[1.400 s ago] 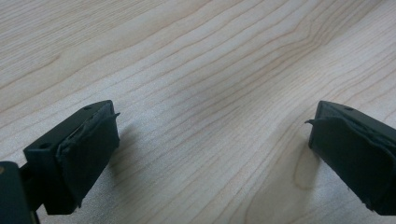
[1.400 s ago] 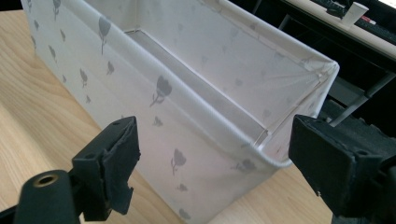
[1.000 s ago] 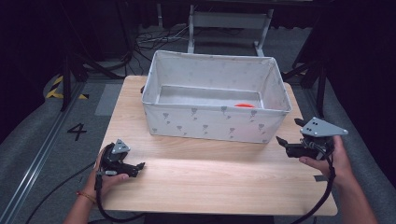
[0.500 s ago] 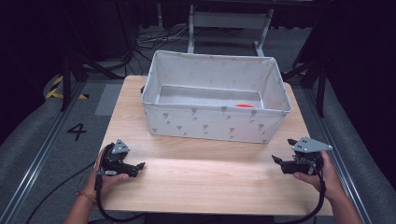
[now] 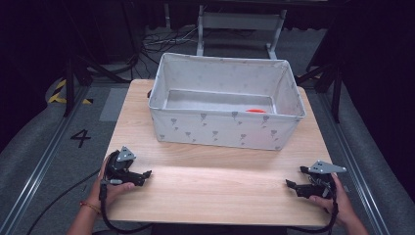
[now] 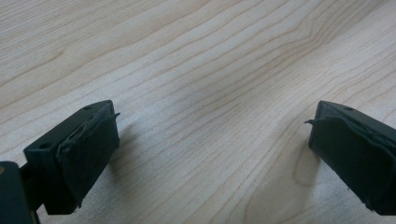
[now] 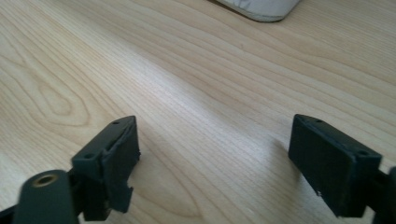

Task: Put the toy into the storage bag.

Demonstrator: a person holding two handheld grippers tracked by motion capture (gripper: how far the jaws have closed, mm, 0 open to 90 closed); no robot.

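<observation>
The left claw (image 5: 147,175) is seen resting low at the near left corner of the wooden bench (image 5: 215,181), held in the person's left hand (image 5: 113,188). Its jaws are spread wide, with nothing between them; in the left gripper view (image 6: 212,135) bare wood grain is seen across the whole gap. The right claw (image 5: 292,184) is found at the near right corner, close to the bench's right edge, held in the right hand (image 5: 337,200). Its jaws are likewise spread, empty, with bare wood between them in the right gripper view (image 7: 212,154), where a corner of the bin (image 7: 261,8) is visible at the top edge.

The grey fabric bin (image 5: 215,129) is placed on the far half of the bench, its front wall running nearly the full width. Narrow strips of bench are left at its left and right sides. A small orange-red object (image 5: 255,111) is noted on the bin floor, toward the right end, near the front wall; what it is cannot be told.

Between the two claws a broad open band of bench is observed, running from the bin's front wall to the near edge. Both claws are well apart from the bin and from each other. A cable (image 5: 105,215) is seen hanging off the near edge below the left claw.
</observation>
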